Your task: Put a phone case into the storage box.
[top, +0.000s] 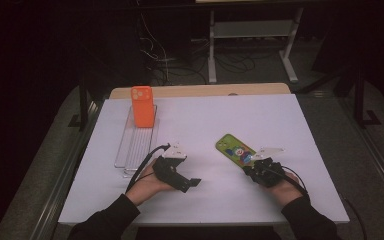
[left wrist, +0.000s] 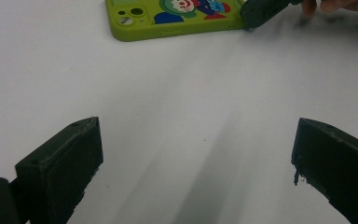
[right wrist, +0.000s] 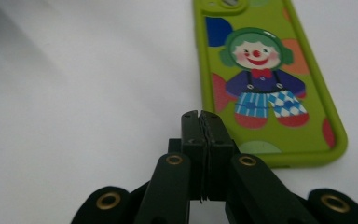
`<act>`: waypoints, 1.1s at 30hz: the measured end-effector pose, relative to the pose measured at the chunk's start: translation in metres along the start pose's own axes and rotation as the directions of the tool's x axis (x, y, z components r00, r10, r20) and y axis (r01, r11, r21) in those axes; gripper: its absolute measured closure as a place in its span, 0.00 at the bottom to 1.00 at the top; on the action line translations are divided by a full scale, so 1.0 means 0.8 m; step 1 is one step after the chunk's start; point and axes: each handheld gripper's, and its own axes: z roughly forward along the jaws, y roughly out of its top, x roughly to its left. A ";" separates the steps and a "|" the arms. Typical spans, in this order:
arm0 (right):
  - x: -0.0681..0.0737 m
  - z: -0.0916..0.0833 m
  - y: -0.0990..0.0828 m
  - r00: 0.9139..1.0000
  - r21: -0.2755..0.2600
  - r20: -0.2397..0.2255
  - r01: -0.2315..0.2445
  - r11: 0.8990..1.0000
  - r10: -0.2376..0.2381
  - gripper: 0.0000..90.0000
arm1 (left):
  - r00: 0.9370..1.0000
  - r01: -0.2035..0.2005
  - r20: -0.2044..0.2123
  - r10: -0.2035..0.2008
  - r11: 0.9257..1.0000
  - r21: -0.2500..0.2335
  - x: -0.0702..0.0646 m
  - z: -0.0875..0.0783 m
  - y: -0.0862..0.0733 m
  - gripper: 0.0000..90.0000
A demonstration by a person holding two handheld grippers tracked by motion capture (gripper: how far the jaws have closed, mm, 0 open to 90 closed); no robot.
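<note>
A green phone case (top: pixel 234 149) with a clown picture lies flat on the white table (top: pixel 205 115), right of centre. My right gripper (top: pixel 250 168) sits at its near end. In the right gripper view the right gripper (right wrist: pixel 200 115) is shut with nothing between its jaws, just left of the green phone case's (right wrist: pixel 265 79) bottom corner. My left gripper (top: pixel 187 168) rests on the table left of the case. Its jaws are wide apart, so the left gripper (left wrist: pixel 198 125) is open over bare table, with the green phone case (left wrist: pixel 177 18) farther off.
An orange phone case (top: pixel 142 106) stands upright at the far end of a clear plastic rack (top: pixel 136 145) on the table's left side. A wooden board (top: pixel 205 90) lies along the far edge. Cables and a desk frame (top: pixel 252 30) sit on the dark floor beyond.
</note>
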 end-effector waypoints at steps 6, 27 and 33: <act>-0.004 -0.010 -0.001 0.999 -0.048 -0.048 -0.018 0.999 0.016 0.82 | 1.000 -0.003 0.002 0.003 1.000 0.006 0.000 0.001 0.000 0.02; -0.008 -0.047 -0.016 0.997 -0.148 -0.059 -0.049 0.988 0.040 0.00 | 1.000 0.003 0.015 -0.003 1.000 -0.005 0.000 0.000 0.000 0.02; -0.008 -0.048 -0.010 0.998 -0.121 -0.058 -0.046 0.992 0.039 0.00 | 1.000 -0.011 0.025 0.011 1.000 0.002 0.001 0.000 0.000 0.02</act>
